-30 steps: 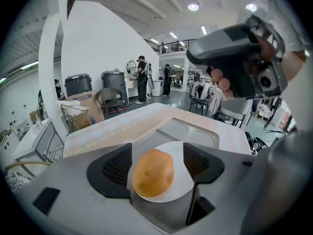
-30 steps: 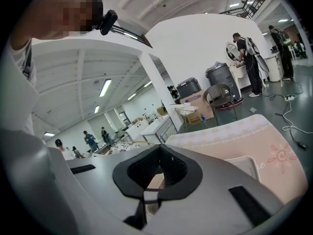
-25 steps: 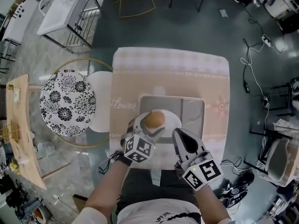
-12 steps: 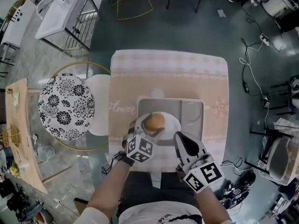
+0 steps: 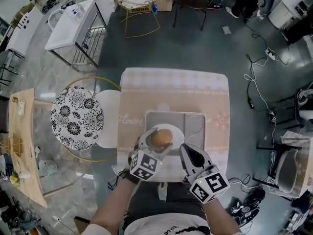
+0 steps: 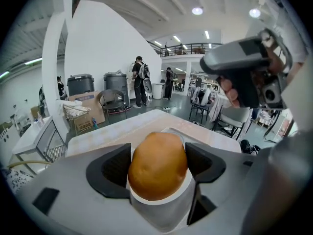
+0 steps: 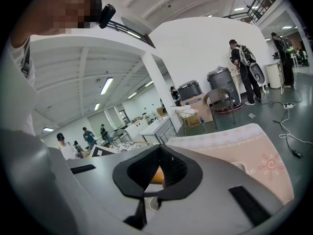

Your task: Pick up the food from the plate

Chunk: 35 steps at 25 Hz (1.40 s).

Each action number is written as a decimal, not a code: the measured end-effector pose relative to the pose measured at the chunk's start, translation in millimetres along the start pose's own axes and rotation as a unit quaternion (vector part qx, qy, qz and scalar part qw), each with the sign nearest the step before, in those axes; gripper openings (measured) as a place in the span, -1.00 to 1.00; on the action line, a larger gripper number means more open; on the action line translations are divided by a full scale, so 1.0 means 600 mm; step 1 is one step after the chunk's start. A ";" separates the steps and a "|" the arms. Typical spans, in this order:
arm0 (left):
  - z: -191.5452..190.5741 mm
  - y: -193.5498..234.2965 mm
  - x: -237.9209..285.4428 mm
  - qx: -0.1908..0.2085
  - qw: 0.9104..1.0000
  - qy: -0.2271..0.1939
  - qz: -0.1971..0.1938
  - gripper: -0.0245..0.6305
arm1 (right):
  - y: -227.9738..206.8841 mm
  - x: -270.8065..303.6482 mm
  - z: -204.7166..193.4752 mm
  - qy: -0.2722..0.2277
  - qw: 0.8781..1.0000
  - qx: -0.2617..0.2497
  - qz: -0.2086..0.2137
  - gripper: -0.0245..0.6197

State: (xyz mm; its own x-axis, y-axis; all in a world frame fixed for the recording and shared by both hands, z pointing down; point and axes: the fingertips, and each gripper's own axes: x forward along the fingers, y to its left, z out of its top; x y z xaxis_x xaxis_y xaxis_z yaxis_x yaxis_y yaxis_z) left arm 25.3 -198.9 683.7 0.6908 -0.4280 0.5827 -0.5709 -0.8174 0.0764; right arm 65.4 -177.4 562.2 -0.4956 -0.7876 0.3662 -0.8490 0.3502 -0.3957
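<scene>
A golden-brown bun [image 5: 162, 137] sits between the jaws of my left gripper [image 5: 155, 142], over the white plate [image 5: 177, 133] on a grey tray [image 5: 195, 124]. The left gripper view has the bun [image 6: 157, 164] filling the gap between the two black pads [image 6: 111, 169], which press its sides. I cannot tell whether it touches the plate. My right gripper [image 5: 190, 153] hovers just right of the plate near the table's front edge, jaws shut with nothing in them. In its own view the right gripper [image 7: 157, 153] points toward the bun [image 7: 156, 175].
The tray lies on a pink-clothed table [image 5: 146, 89]. A floral round stool [image 5: 76, 112] and a white seat [image 5: 108, 116] stand to the left. Cables [image 5: 259, 77] run over the floor at right. People stand far off in the hall.
The left gripper has stayed shut on the bun over the plate. The head camera has risen, so the table looks smaller. The right gripper has hardly moved.
</scene>
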 end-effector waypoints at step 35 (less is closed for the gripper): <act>0.324 -0.115 -0.365 -0.084 0.984 -0.154 0.021 0.09 | 0.145 -0.150 0.228 -0.099 0.993 -0.057 0.012 -0.88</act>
State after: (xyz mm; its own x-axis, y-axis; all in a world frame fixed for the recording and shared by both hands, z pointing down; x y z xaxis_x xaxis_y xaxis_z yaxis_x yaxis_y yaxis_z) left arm -0.6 -123.8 393.5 0.7520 -0.5776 0.3175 -0.6492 -0.7323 0.2056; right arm 61.2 -145.4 379.3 -0.4796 -0.8589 0.1796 -0.8580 0.4162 -0.3009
